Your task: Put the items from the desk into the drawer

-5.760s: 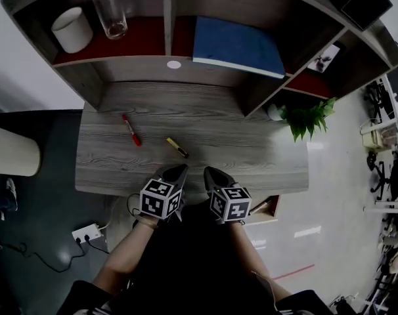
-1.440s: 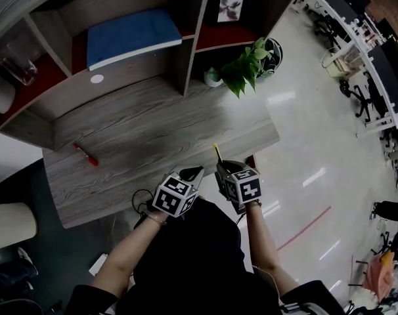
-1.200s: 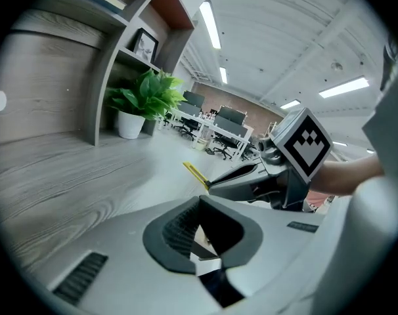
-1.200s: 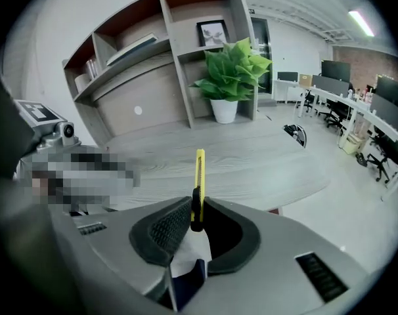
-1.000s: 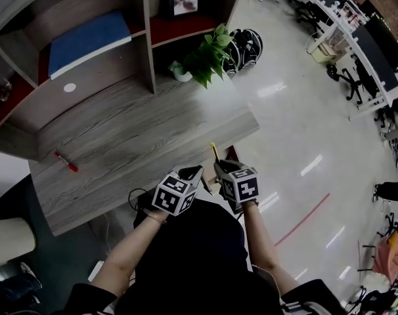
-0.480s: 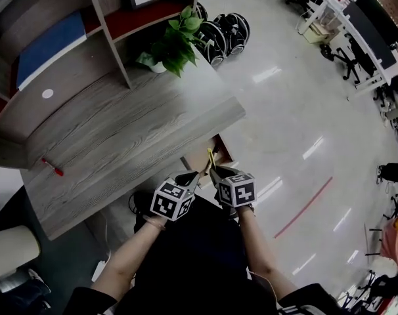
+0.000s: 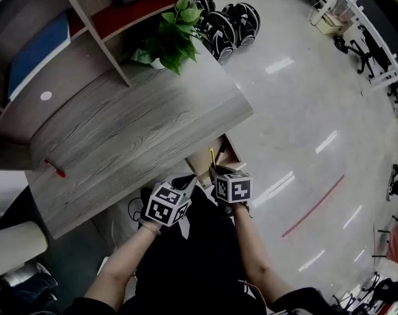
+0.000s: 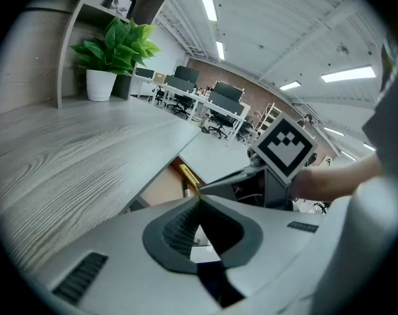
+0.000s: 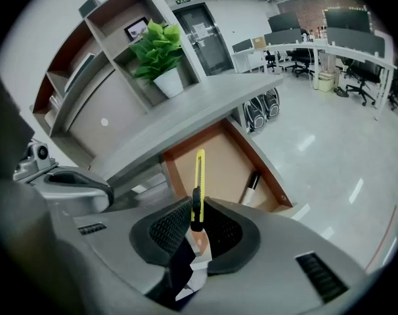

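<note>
Right claw [image 9: 196, 209] clamped on yellow cutter [image 9: 199, 172] — over open drawer [image 9: 228, 159]; left claw [image 8: 199, 201] pinched together, empty.

**Your knife over the open drawer, one marker left on the table**

The slim yellow utility knife [image 9: 199, 172] stands upright, clamped by its lower end in your right gripper [image 9: 198, 214], with its tip above the open drawer [image 9: 258, 155]. The drawer is a shallow brown tray pulled out from under the table [image 7: 133, 130] edge. A black-and-white pen [image 9: 251, 186] lies along its right wall. The red marker [image 7: 54, 169] lies flat near the table's left end in the head view, well apart from the drawer.
</note>
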Motion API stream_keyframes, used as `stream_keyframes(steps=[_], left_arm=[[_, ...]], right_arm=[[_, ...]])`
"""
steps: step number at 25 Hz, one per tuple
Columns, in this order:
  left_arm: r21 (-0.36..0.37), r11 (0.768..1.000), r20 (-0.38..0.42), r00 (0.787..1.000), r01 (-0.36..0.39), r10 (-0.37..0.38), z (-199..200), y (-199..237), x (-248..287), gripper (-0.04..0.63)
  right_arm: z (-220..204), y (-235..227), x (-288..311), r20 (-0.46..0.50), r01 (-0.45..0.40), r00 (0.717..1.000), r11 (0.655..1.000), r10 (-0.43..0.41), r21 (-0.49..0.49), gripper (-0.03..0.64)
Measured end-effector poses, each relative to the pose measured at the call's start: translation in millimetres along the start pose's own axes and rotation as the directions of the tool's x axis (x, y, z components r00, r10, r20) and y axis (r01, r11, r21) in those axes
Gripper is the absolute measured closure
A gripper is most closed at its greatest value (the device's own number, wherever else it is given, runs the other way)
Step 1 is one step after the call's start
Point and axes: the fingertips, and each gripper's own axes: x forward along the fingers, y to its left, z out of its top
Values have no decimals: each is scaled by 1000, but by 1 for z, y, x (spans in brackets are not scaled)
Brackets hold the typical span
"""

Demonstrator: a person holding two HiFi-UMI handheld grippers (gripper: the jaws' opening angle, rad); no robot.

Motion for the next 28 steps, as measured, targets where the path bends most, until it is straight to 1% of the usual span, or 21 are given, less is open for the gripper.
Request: stream_keyframes(steps=[3, 6, 9, 10, 11, 12, 13, 14, 18, 25, 27, 28], left_arm=[[-13, 1000, -3, 1000, -15, 15, -2, 5, -1, 578], [-36, 999, -1, 1000, -28, 28, -5, 10, -2, 578], [-53, 998, 3, 999, -37, 38, -5, 12, -4, 578], [-56, 998, 6, 999, -40, 40, -5, 13, -5, 578], [-59, 997, 10, 999, -42, 42, -3, 14, -5, 578], [-63, 997, 14, 999, -44, 45, -2, 15, -6, 578], [-67, 997, 17, 999, -46, 47, -1, 17, -6, 578], [-71, 996, 21, 999, -48, 49, 0, 18, -5, 578], [-76, 996, 33, 998, -48, 50, 4, 19, -4, 578], [-71, 997, 45, 998, -38, 41, 7, 15, -6, 578], [-68, 997, 51, 998, -33, 36, 9, 13, -7, 578], [-69, 997, 54, 998, -31, 35, 10, 12, -8, 578]], right_arm=[[1, -4, 13, 3, -10, 1000, 999, 10, 33, 551], [7, -8, 20, 16, 3, 1000, 998, -4, 59, 549], [18, -11, 25, 59, 23, 998, 995, -29, 93, 548], [24, -8, 27, 80, 7, 997, 994, -16, 111, 540], [28, -3, 29, 95, -26, 995, 991, 14, 132, 490], [32, 3, 31, 103, -61, 994, 986, 45, 155, 376], [34, 8, 33, 109, -81, 992, 982, 63, 170, 323], [36, 10, 33, 113, -87, 991, 981, 68, 172, 319], [35, 16, 32, 107, -88, 991, 989, 75, 123, 316], [27, 15, 21, 89, -74, 994, 990, 63, 117, 316], [25, 13, 18, 91, -60, 995, 991, 50, 117, 341], [25, 12, 16, 97, -50, 995, 992, 39, 119, 373]])
